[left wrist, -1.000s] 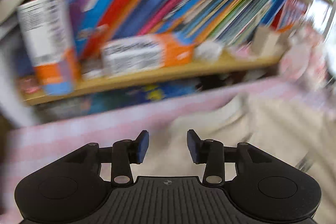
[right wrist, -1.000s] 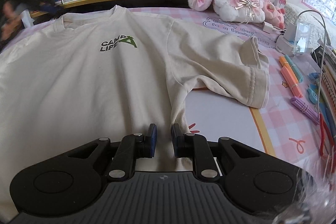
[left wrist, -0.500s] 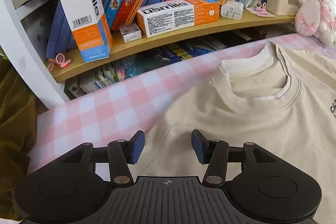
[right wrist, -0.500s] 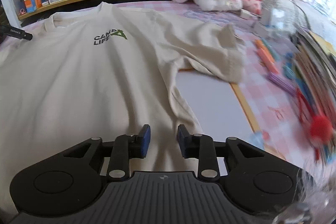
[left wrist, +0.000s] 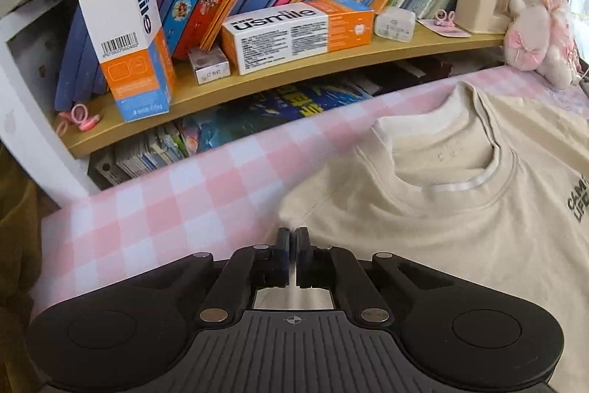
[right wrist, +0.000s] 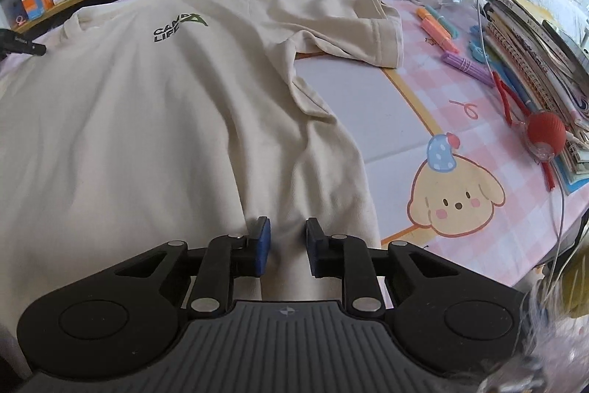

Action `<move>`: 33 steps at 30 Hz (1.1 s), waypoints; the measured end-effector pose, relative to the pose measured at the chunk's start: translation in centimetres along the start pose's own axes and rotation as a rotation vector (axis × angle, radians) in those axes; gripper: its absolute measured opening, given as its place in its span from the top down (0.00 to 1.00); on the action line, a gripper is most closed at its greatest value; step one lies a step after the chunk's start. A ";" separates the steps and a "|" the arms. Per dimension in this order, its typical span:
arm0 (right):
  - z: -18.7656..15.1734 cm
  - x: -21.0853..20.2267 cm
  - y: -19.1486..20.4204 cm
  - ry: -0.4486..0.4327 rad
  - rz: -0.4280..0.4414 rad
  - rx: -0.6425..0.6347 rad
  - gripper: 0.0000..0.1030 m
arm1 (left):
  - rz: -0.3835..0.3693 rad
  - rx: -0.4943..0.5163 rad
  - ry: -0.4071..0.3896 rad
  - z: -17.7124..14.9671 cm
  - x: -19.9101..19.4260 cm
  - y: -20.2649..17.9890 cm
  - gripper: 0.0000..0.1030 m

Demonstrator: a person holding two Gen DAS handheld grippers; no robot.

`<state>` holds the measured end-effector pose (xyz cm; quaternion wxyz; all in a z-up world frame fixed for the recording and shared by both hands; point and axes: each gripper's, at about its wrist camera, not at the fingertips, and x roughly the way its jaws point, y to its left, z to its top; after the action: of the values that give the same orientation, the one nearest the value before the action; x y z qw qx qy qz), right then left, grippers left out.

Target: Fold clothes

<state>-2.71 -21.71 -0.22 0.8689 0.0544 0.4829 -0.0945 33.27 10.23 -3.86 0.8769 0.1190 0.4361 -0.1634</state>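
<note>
T-shirt point(right wrist: 140, 120), cream coloured with a small dark chest logo, is lying face up and pretty much fully spread out on the pink checked table cover point(left wrist: 154, 209). Collar point(left wrist: 464, 179) points toward the bookshelf point(left wrist: 294, 87), and the one short sleeve point(right wrist: 368, 24) I can see is flopped out to the side near the highlighters point(right wrist: 438, 28), a bit rumpled at the cuff. I don't see a single fold in it: body flat, that sleeve out, some loose wrinkles running down the side seam.

Left gripper point(left wrist: 292, 238) is up at the shoulder edge beside the collar, jaws squeezed nearly together with a little tuft of the cream fabric pinched right at the tips, so I'd say it's got hold of the shirt there. Right gripper point(right wrist: 287, 238) is down at the lower part of the shirt near the side seam, jaws parted, cloth lying between and under them, nothing clamped that I can tell.

So as far as progress goes, the whole folding job looks like it's left: sleeves in, sides over, then bottom up. One corner is gripped and the other hand looks lined up for a matching grab along that side, which reads to me like setup for a lengthwise fold.
</note>
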 end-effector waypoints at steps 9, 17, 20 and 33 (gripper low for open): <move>2.0 1.5 3.2 -0.019 0.009 -0.072 0.84 | 0.104 0.017 0.016 2.1 0.7 1.1 0.89; 1.6 1.6 3.2 -0.049 0.009 -0.064 0.84 | -0.029 0.053 -0.175 -2.7 -6.6 -1.5 0.45; 1.4 1.6 3.3 -0.062 0.006 -0.071 0.84 | -0.089 0.020 -0.213 -4.7 -9.6 -2.9 0.35; -0.4 -2.8 2.0 -0.158 0.106 -0.039 0.68 | 0.052 -0.030 -0.225 -12.7 -18.2 -10.2 0.12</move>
<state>-4.02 -19.43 1.94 0.9089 0.0553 0.4111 -0.0430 9.76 8.64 2.62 0.9260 0.0981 0.3340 -0.1463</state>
